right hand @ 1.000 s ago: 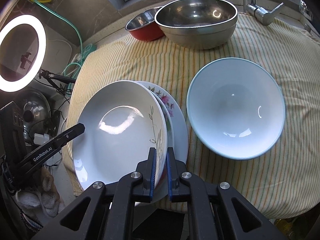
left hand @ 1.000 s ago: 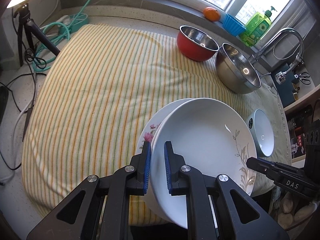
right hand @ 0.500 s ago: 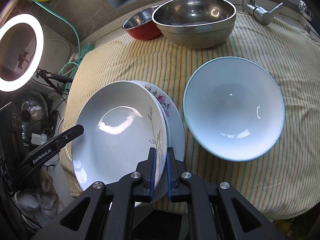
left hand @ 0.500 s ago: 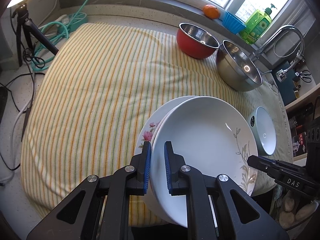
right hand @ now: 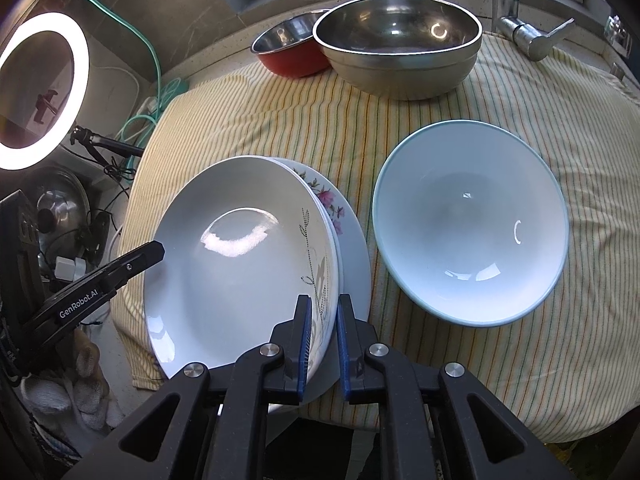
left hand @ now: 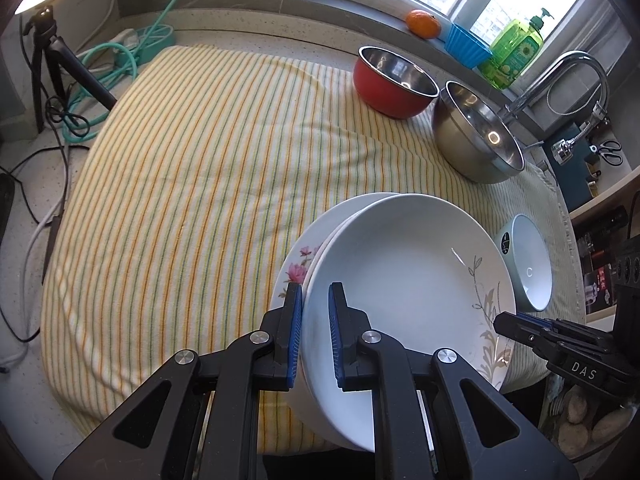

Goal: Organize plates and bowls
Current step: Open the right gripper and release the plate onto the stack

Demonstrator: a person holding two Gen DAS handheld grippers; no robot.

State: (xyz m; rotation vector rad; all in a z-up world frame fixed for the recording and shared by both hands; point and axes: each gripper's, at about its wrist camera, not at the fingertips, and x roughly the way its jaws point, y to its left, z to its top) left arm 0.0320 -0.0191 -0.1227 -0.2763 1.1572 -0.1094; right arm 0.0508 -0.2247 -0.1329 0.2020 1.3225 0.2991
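A white plate with a leaf pattern lies tilted on a floral plate at the near edge of the striped cloth. My left gripper is shut on its left rim. My right gripper holds the opposite rim; its jaws are opening, with the rim still between the pads. Each gripper shows in the other's view: the right one and the left one. A pale blue-rimmed bowl sits just right of the plates.
A large steel bowl and a red bowl stand at the back of the cloth near the faucet. An orange, a blue cup and a soap bottle line the sill. A tripod, cables and a ring light are at the left.
The right gripper's jaws stand a little wider around the plate's rim. Both hands and the plates have kept their places.
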